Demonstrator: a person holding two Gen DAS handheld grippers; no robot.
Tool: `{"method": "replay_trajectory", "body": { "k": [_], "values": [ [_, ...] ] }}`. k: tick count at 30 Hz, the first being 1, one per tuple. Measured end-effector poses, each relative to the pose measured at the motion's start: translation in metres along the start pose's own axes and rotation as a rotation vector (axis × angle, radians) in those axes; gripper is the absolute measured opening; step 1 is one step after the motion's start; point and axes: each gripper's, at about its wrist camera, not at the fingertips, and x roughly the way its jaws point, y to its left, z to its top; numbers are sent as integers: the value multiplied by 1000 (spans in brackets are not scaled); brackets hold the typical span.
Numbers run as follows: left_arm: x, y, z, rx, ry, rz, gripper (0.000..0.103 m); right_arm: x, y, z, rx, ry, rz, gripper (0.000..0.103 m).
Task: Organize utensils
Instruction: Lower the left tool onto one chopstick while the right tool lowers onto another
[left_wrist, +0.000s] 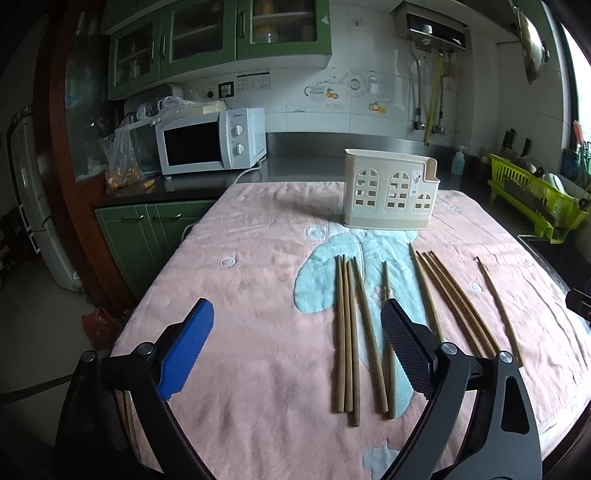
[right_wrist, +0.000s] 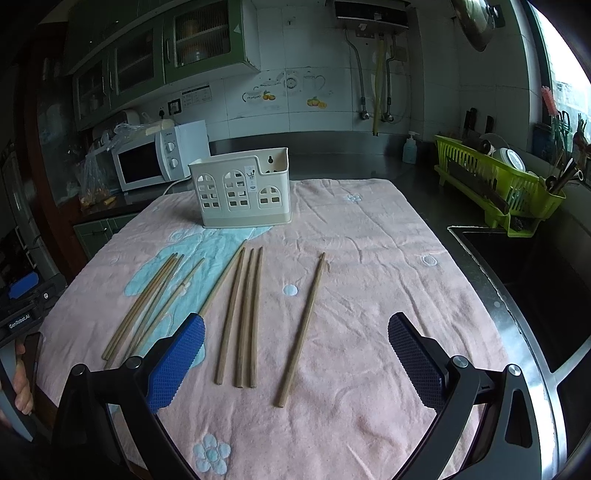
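The chopsticks (right_wrist: 243, 317), lying in front of the holder (right_wrist: 242, 192), appear light, stiff and smooth; both the left gripper (left_wrist: 297, 347) and right gripper (right_wrist: 295, 358), wide and empty, should pinch mid-shaft.

White tiled wall (left_wrist: 295, 92), green cabinets (left_wrist: 221, 33), microwave (left_wrist: 210, 142), daylit window (right_wrist: 565, 62).

The left gripper (left_wrist: 297, 328) tilts downward, its jaws spread wide with nothing pressed between its blue and black pads. The right gripper (right_wrist: 295, 341) tilts down likewise, jaws wide apart and gripping nothing. At the near left edge of the right wrist view, a hand (right_wrist: 20, 384) grips the left gripper's handle.
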Motion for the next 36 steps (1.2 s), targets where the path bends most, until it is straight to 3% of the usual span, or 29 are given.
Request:
{"method": "replay_trajectory", "body": {
  "k": [7,9,13,16,24,36],
  "values": [
    [15,1,-9,0,41,-25,72,19,-1,-16,3,56,-13,94],
    [21,1,-12,-2,61,-41,67,26,-1,-20,8,79,-4,80],
    [33,-1,-19,13,96,-61,55,39,-3,-27,21,120,2,76],
    [42,0,-24,9,126,-80,48,48,1,-30,14,148,6,67],
    [64,2,-39,11,208,-142,41,75,7,-41,2,221,8,44],
    [89,-13,-45,72,297,-200,32,90,7,-44,-7,260,3,43]
  ]
}}
